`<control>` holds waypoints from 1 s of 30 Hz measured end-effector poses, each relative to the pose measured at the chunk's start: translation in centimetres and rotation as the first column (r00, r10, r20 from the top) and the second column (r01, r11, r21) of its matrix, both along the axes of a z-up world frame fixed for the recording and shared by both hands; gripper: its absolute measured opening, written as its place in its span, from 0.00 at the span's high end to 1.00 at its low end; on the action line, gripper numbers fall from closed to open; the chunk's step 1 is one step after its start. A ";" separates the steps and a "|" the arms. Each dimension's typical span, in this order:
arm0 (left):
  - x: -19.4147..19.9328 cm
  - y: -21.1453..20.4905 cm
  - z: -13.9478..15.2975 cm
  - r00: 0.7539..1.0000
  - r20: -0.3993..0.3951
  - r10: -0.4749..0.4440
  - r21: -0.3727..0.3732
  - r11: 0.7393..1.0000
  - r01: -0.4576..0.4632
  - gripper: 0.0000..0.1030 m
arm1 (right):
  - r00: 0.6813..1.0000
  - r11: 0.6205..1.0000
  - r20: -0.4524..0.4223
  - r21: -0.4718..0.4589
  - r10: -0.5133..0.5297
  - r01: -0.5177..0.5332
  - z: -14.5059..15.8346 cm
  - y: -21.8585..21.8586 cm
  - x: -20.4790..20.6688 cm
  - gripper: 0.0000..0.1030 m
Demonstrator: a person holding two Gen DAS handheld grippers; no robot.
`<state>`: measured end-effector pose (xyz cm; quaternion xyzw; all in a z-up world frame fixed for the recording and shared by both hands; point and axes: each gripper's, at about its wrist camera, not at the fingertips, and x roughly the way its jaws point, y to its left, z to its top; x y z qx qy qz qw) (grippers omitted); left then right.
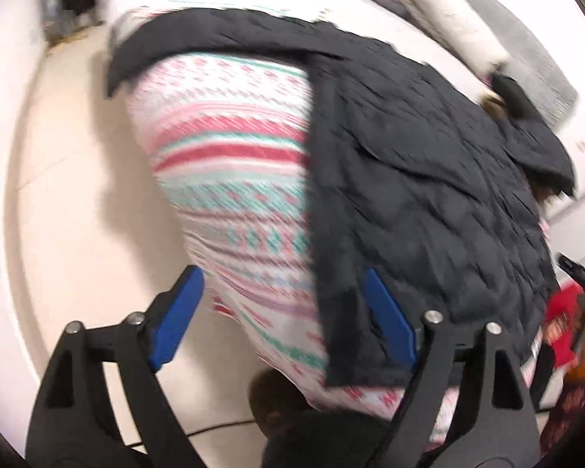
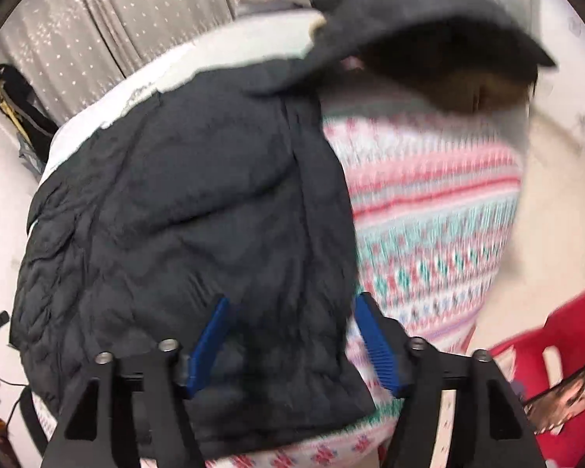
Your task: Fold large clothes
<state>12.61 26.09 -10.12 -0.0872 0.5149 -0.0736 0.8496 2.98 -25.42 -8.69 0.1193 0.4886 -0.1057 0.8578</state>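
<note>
Two views. Left wrist: left gripper (image 1: 282, 314) jaws apart, gripping nothing; black quilted jacket (image 1: 429, 179) edge at the right finger, patterned blanket (image 1: 234, 179) btwn fingers. Right wrist: right gripper (image 2: 290, 345) jaws apart, empty; jacket (image 2: 183, 210) hem btwn fingers, blanket (image 2: 433, 234) beside right finger.

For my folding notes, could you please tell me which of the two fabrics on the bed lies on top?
The dark quilted jacket lies on top, plain and puffy. The patterned blanket beneath it is striped in pink, teal and white.
</note>
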 end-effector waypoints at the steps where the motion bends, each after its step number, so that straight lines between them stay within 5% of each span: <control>1: 0.6 0.1 0.1 0.999 0.001 0.032 0.011 0.999 -0.032 0.11 | 1.000 1.000 0.015 -0.009 0.002 -0.001 0.3 0.1 0.4 0.27; 9: 6.3 2.5 -0.4 0.980 -0.074 0.185 0.033 0.983 -0.183 0.06 | 0.996 0.998 0.058 -0.016 0.067 -0.066 1.0 3.6 4.3 0.22; 15: 10.4 3.4 -0.2 0.970 -0.055 0.237 0.046 0.971 -0.235 0.06 | 0.991 0.992 0.047 0.000 0.127 -0.128 0.5 6.1 7.0 0.22; 24: 16.7 5.3 -0.1 0.959 -0.037 0.282 -0.090 0.955 -0.284 0.06 | 0.980 0.980 0.035 0.009 0.198 -0.198 -0.1 9.0 10.9 0.22; 30: 21.0 7.2 -1.1 0.939 -0.011 0.343 -0.230 0.913 -0.336 0.06 | 0.974 0.974 0.010 0.009 0.228 -0.228 -1.0 10.5 13.4 0.22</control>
